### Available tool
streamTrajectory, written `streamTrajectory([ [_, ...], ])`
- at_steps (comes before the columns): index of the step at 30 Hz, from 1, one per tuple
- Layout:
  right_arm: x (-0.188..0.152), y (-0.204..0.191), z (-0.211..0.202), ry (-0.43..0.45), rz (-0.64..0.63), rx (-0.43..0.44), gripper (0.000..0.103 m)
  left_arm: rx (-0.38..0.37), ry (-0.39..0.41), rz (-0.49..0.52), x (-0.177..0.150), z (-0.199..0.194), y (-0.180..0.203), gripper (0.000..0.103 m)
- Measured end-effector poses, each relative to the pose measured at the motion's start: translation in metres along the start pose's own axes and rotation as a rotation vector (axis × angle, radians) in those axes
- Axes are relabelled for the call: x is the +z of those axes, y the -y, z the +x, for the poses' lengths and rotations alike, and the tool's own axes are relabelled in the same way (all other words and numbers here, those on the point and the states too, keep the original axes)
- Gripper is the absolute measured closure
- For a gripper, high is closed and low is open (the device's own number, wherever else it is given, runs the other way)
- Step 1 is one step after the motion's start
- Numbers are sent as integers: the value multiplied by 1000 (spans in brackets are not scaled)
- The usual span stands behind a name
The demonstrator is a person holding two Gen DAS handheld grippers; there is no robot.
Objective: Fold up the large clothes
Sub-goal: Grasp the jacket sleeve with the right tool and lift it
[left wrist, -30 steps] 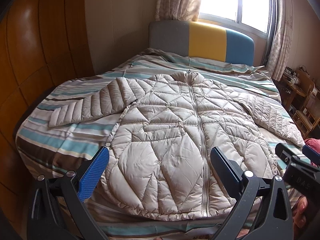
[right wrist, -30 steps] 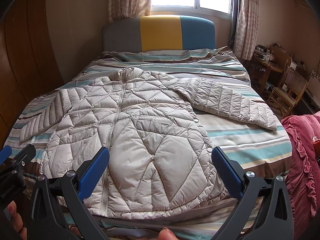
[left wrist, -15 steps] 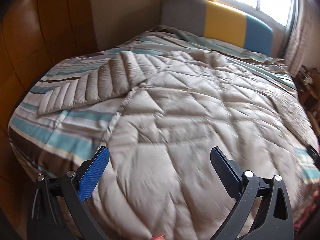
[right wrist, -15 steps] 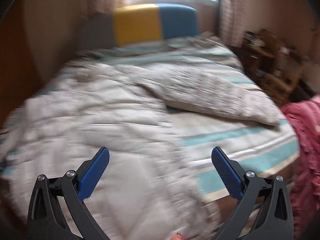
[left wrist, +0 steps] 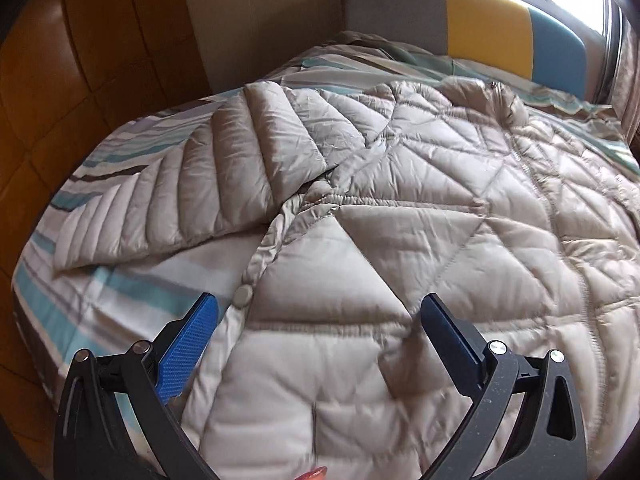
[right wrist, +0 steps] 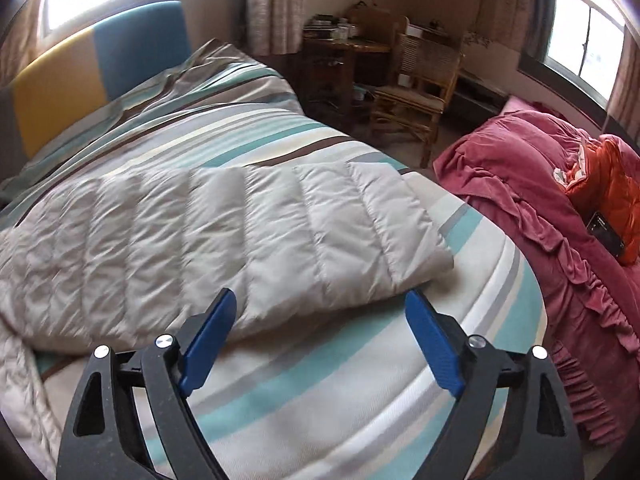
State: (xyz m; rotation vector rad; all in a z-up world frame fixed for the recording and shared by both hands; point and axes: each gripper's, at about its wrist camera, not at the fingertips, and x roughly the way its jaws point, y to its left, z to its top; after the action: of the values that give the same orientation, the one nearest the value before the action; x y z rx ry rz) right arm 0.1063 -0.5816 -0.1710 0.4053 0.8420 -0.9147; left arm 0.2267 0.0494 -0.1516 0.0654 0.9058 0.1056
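Note:
A beige quilted down jacket lies spread flat, front up, on the striped bed. Its left sleeve stretches toward the bed's left edge. My left gripper is open and empty, low over the jacket's left side seam below the armpit. In the right wrist view the jacket's right sleeve lies across the striped sheet, cuff toward the right. My right gripper is open and empty, just in front of the sleeve near its cuff end.
A wooden panel wall runs along the bed's left side. A grey, yellow and blue headboard stands at the far end. Right of the bed are a red blanket pile with an orange garment and a wooden chair.
Both grippers moved forward and down toward the bed. The left closed in on the jacket's left side; the right swung right to the right sleeve. Both stayed open.

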Motion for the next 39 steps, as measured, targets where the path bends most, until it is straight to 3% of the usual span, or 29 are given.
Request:
streamTrajectory([
  [4,6,-2,21,-20,-16,-43,28,-24,-21,0,-3,16,-1,3],
  [7,4,-5,34,-55,-2,-18,37,-32,-2,17,-6,19,-4,3],
  [10,5,-12,36,-53,-11,-12,57,-18,3,33,-10,23,-3,3],
  [12,5,-24,34,-43,-62,-21,76,-3,6,46,-12,24,-1,3],
  [14,5,-33,35,-37,-93,-24,85,1,-2,50,-12,27,2,3],
  [18,8,-43,26,-9,-87,-10,89,-39,-16,18,-12,32,-5,3],
  [22,8,-66,-8,113,-145,17,90,-82,-23,-17,-13,35,-10,3],
  [26,4,-102,-43,226,-245,51,90,-77,-12,-17,-15,34,-9,3],
  [30,-11,-153,-77,344,-413,86,90,-79,-9,-20,-15,34,-9,3],
  [39,-84,-263,-127,577,-831,154,90,-81,-6,-23,-18,32,-11,3],
])
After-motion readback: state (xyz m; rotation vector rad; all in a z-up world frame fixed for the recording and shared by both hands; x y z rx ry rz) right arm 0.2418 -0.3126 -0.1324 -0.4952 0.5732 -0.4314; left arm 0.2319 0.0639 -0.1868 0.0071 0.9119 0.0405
